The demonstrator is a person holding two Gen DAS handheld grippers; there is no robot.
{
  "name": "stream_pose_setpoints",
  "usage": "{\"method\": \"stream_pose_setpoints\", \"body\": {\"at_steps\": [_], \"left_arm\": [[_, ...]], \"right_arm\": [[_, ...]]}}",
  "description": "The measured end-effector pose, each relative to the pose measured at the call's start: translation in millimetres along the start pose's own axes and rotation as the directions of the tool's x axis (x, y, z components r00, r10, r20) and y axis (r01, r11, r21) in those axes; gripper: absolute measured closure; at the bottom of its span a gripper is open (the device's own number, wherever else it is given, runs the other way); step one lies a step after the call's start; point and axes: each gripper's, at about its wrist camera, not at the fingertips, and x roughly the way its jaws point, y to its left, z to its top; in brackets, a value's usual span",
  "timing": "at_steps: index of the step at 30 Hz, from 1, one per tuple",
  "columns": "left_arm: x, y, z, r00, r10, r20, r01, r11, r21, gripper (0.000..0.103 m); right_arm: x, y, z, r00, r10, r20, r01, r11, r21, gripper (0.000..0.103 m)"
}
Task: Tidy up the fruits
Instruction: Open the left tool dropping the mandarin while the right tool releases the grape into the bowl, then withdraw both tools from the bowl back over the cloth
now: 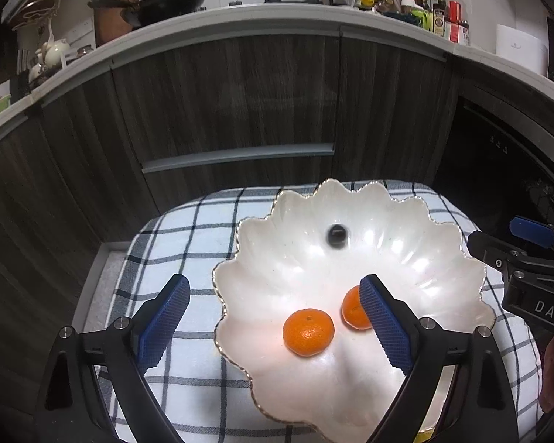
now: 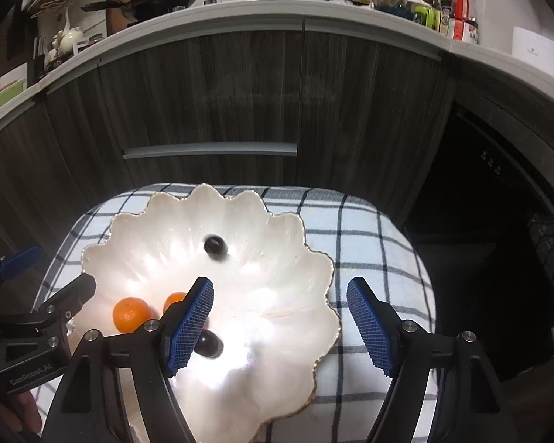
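Left gripper (image 1: 273, 317) spread above the dish (image 1: 387, 221) (two oranges inside); right gripper (image 2: 280, 317) spread, empty.

2nd orange (image 1: 352, 308) half hid by pad | dark fruit (image 2: 215, 246) blurred | bowl (image 1: 262, 398) cut off

Dark wood-grain cabinets (image 1: 225, 103), pale countertop (image 1: 262, 18), black wok (image 1: 173, 5)

Ahead of the 2 grippers: 1 white scalloped bowl (image 2: 299, 243) on 1 checked cloth (image 2: 369, 243), holding 2 oranges (image 1: 308, 331) (image 1: 354, 312) and 2 dark round fruits (image 2: 215, 246) (image 2: 208, 345).
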Motion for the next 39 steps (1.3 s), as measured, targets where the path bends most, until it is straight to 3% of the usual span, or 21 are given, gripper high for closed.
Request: {"method": "stream_pose_setpoints", "body": {"at_steps": [17,39], "left_arm": [[-65,-2,-15,0.998,0.008,0.061,-0.008,1.000,0.006,0.007],[-107,-30,-65,0.997,-0.003,0.079,0.003,1.000,0.001,0.007]], "right_arm": [[-59,1,-17,0.997,-0.015,0.069,0.016,1.000,-0.014,0.027],[-101,-17,-72,0.996,-0.027,0.083,0.027,1.000,0.007,0.027]]}}
